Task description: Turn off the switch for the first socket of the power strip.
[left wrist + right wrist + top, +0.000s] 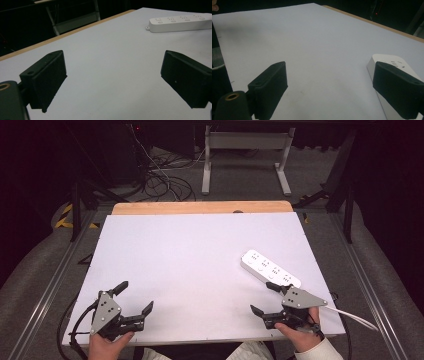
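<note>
A white power strip (270, 269) with several sockets lies flat on the right half of the white table (185, 250). My right gripper (262, 298) is held at the near right edge, open and holding nothing, one jaw just short of the strip's near end. In the right gripper view that gripper (329, 80) has the power strip (387, 61) partly behind its right jaw. My left gripper (135, 297) sits at the near left corner, open and holding nothing. In the left gripper view the gripper (113, 68) looks across bare table toward the power strip (180, 23), far off at upper right.
A wooden strip (200, 207) borders the table's far edge. Beyond it, a white metal frame (245, 157) and tangled cables (160, 182) are on the floor. Metal rails run along both sides. A white cable (352, 316) trails off the near right edge.
</note>
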`<state>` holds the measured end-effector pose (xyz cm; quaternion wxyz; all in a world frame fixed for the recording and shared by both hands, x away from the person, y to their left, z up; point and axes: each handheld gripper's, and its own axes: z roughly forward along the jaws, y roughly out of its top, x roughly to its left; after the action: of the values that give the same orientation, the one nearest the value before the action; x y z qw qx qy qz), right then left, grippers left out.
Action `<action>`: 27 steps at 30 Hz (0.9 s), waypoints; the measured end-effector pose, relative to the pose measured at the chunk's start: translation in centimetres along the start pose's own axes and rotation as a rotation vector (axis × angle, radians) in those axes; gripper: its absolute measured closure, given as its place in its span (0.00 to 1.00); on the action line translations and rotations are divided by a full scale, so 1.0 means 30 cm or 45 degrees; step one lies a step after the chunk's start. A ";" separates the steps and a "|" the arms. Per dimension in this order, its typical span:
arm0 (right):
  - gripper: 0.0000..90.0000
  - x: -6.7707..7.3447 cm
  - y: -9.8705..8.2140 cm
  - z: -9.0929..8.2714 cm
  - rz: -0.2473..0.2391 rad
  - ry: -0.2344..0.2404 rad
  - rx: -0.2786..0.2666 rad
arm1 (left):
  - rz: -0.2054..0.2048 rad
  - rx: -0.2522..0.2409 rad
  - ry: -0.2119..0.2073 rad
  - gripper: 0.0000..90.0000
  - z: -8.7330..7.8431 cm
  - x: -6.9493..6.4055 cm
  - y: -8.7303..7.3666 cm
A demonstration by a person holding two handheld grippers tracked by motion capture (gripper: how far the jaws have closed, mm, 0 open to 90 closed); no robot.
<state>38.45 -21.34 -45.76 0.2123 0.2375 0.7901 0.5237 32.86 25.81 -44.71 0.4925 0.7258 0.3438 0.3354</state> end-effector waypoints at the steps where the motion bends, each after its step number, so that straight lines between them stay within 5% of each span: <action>1: 0.15 0.001 0.001 0.000 -0.002 -0.001 0.000 | 0.000 0.000 0.000 0.07 0.000 0.000 0.000; 11: 0.18 0.004 0.013 -0.006 -0.026 0.000 -0.001 | -0.002 -0.002 0.003 0.07 -0.003 0.000 0.001; 27: 0.44 -0.025 0.092 -0.021 -0.026 0.039 0.083 | -0.032 0.063 -0.022 0.05 0.000 0.002 0.008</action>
<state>39.10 -21.31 -42.91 0.1977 0.2282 0.8122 0.4992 32.92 25.80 -44.48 0.4813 0.7363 0.3568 0.3144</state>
